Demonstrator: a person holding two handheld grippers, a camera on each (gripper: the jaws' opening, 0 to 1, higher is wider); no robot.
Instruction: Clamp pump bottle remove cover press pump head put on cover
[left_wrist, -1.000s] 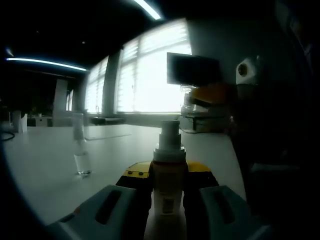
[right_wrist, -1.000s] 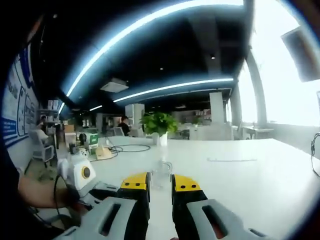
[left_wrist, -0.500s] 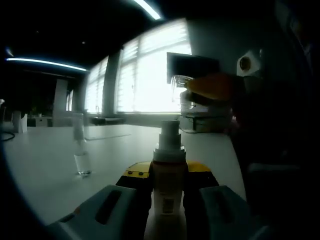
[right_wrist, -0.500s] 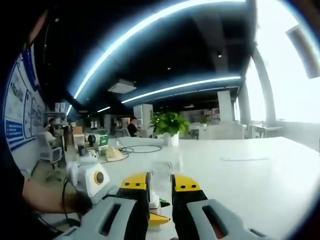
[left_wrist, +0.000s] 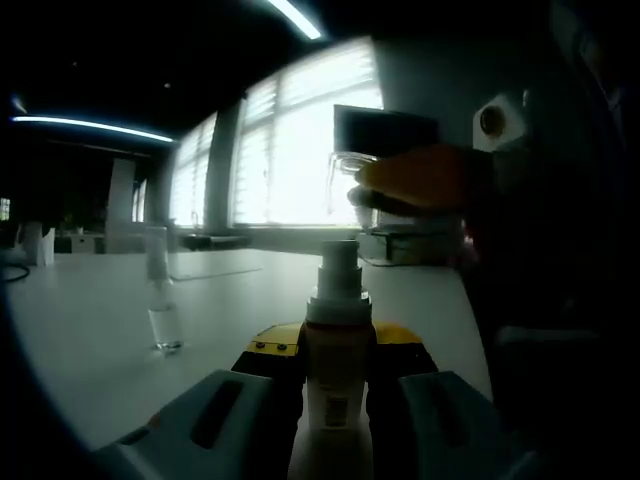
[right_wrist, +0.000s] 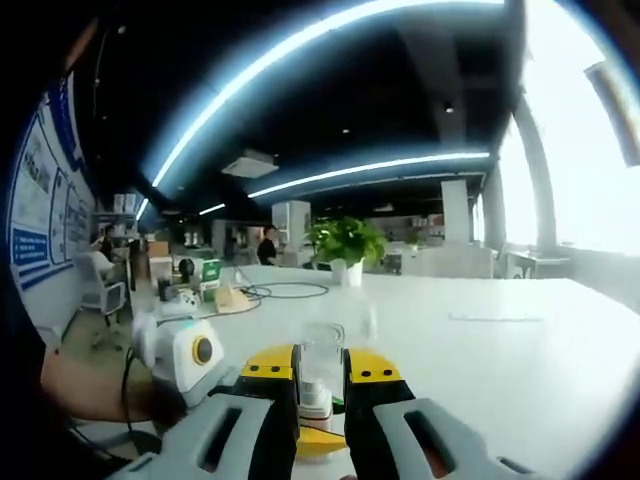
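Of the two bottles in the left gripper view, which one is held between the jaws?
The white pump bottle with its bare pump head is held upright in the left gripper. The small clear bottle stands free on the white table, further left.

We see a big white table (left_wrist: 90, 330) across the lower half of the left gripper view. A small clear bottle (left_wrist: 163, 300) stands on it at middle left. In the right gripper view, a potted plant (right_wrist: 345, 250) and a black cable (right_wrist: 290, 291) sit far back on the table.

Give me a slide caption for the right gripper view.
Right gripper carries the clear cover above the pump bottle clamped in the left gripper.
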